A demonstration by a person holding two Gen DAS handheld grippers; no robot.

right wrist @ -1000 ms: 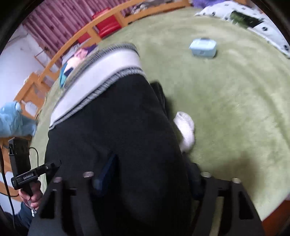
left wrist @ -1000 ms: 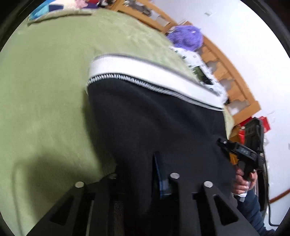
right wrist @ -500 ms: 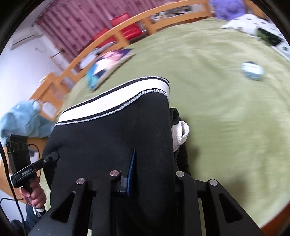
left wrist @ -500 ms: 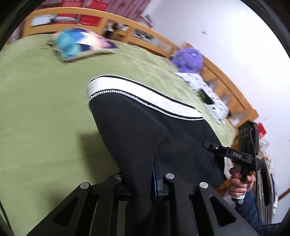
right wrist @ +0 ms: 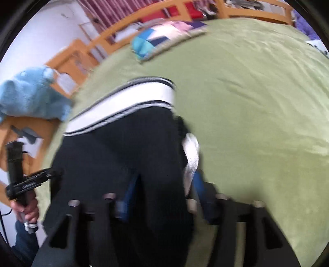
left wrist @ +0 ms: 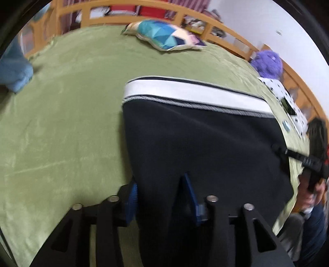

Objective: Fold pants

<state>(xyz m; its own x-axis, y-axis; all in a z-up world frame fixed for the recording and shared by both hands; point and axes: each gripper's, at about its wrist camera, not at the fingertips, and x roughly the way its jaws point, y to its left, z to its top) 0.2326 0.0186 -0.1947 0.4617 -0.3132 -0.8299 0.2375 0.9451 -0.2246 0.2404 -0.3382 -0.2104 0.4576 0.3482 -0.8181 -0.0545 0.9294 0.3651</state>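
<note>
Black pants [left wrist: 201, 147] with a white waistband [left wrist: 195, 94] lie folded over on a green bed cover [left wrist: 61, 123]. My left gripper [left wrist: 162, 197] stands open, its blue pads either side of the near left cloth edge. My right gripper [right wrist: 162, 189] stands open around the near right edge of the pants [right wrist: 127, 152], where a white drawstring or cuff [right wrist: 191, 156] sticks out. Each gripper shows in the other's view, held in a hand: the right one [left wrist: 296, 158], the left one [right wrist: 30, 180].
A patterned cushion [left wrist: 164, 35] lies at the far side of the bed. A purple plush toy [left wrist: 267, 63] and a spotted cloth [left wrist: 287, 102] lie at the right, a blue plush toy [right wrist: 30, 96] at the left. A wooden rail [left wrist: 144, 18] rings the bed.
Both grippers have opened and let go of the pants' near edge. The pants have come down flat on the bed, and both cameras have tilted up toward the headboard.
</note>
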